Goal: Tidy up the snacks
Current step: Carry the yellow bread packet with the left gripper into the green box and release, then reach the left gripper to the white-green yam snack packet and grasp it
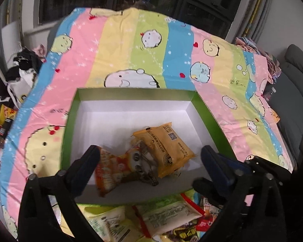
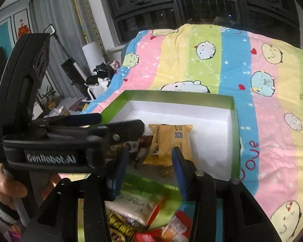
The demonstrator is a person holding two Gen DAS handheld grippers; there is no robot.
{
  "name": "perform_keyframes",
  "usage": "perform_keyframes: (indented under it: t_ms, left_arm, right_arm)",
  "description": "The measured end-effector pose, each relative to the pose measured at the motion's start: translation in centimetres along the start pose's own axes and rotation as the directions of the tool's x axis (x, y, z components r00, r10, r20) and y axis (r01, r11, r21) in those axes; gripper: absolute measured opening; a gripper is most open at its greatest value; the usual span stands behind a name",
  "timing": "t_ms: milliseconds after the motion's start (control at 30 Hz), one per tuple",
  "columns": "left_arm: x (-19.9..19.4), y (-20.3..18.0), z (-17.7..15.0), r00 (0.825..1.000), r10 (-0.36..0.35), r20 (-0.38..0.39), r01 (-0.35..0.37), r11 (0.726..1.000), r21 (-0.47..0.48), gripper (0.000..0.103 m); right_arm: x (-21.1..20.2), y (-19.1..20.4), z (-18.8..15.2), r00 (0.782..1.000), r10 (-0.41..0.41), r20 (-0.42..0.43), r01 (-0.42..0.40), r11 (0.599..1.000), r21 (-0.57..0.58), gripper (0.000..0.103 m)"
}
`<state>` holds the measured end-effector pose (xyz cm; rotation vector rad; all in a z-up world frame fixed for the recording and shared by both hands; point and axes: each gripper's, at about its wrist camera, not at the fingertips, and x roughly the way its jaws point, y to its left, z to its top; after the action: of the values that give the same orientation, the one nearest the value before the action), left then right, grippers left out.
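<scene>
From the left wrist, the left gripper (image 1: 149,157) hangs spread wide over the green box (image 1: 212,117) on the striped bedsheet (image 1: 119,46), gripping nothing; an orange packet (image 1: 111,169) lies just beside its left finger, touching the yellow packet (image 1: 169,145). From the right wrist, the right gripper (image 2: 151,161) is also released and empty above the loose snack pile (image 2: 135,205) near the box's front edge. These sealed packets look light, crinkly and slippery; pinching a flat seam edge seems safest.

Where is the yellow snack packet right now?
The yellow snack packet lies inside the green box, toward its near edge, overlapping the orange packet; in the right wrist view it sits just beyond the open right claw.
</scene>
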<state>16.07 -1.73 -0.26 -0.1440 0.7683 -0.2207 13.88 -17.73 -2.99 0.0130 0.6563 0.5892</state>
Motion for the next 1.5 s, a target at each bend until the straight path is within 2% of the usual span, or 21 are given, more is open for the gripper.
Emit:
perform_keyframes:
  t_ms: [133,300,467,600,800,900,1033,1233,1433,1500]
  left_arm:
    - [-1.7,-0.1,-0.6,1.000,0.011,0.020,-0.011,1.000,0.007,0.102]
    - [-3.7,0.2,-1.7,0.999,-0.025,0.023,0.025,1.000,-0.017,0.102]
    - [-6.3,1.9,-2.8,0.998,-0.051,0.044,0.054,0.996,-0.074,0.103]
    - [-8.2,4.0,-4.3,0.998,-0.015,0.062,0.023,0.991,-0.129,0.103]
    - [-8.8,6.1,-7.7,0.999,0.028,0.014,-0.026,0.986,-0.164,0.103]
    - [-8.6,7.1,-9.2,1.000,0.009,0.006,-0.007,0.980,-0.199,0.103]
    - [-8.3,7.1,-10.9,1.000,-0.007,-0.004,0.006,0.986,-0.165,0.103]
    - [-7.2,7.4,-12.6,0.994,-0.075,-0.081,0.064,0.990,-0.127,0.103]
    - [-6.8,7.8,-13.1,0.998,-0.043,-0.055,0.038,0.995,-0.096,0.101]
    - [-6.3,7.5,-13.2,0.996,-0.056,-0.067,0.051,0.996,-0.075,0.101]
  right_arm:
    - [-1.7,0.3,-0.9,1.000,0.006,0.012,-0.006,1.000,0.021,0.062]
    - [-3.6,0.5,-2.1,0.999,0.030,0.020,-0.031,0.997,0.071,0.071]
    - [-5.4,0.5,-3.5,0.999,0.044,0.022,-0.046,0.992,0.114,0.072]
    - [-6.3,0.7,-4.3,0.999,0.037,0.017,-0.039,0.992,0.116,0.072]
    - [-6.4,1.8,-6.1,0.998,0.066,-0.016,-0.064,0.993,0.103,0.072]
    - [-6.1,2.6,-6.8,0.997,0.072,-0.042,-0.068,0.994,0.083,0.072]
    - [-5.8,3.8,-7.6,0.993,0.098,-0.069,-0.093,0.993,0.066,0.072]
    - [-4.8,6.0,-9.0,0.984,0.132,-0.115,-0.134,0.991,-0.004,0.072]
    - [-1.9,8.3,-10.2,0.968,0.181,-0.176,-0.191,0.981,-0.039,0.072]
    - [-0.9,9.0,-10.4,0.966,0.186,-0.180,-0.196,0.980,-0.041,0.072]
